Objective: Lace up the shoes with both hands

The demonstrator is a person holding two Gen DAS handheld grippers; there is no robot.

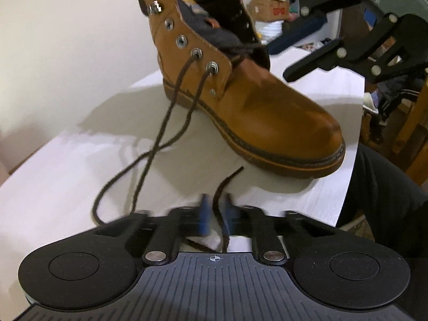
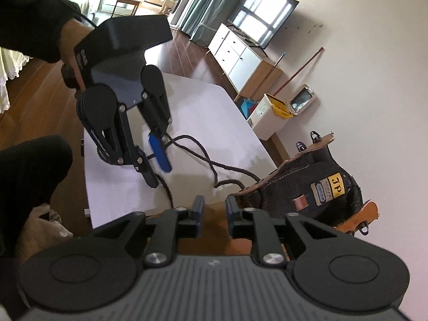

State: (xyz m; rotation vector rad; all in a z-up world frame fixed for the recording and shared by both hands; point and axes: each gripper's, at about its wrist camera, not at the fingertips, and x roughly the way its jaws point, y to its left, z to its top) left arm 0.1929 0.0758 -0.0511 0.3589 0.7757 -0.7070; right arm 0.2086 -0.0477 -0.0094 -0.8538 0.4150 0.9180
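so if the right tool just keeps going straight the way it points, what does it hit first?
Most likely the boot: its brown leather fills the gap between the right tool's open blue pads, with nothing between them. Depth is unclear, so I can't say how soon.

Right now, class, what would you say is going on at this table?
A person is lacing a tan boot on a white table, with tongs in each hand. The left tongs are shut on the dark brown lace, which so far runs only through the lowest eyelets on the side in view; the upper eyelets and hooks there are bare. The right tongs stand open over the boot, holding nothing.
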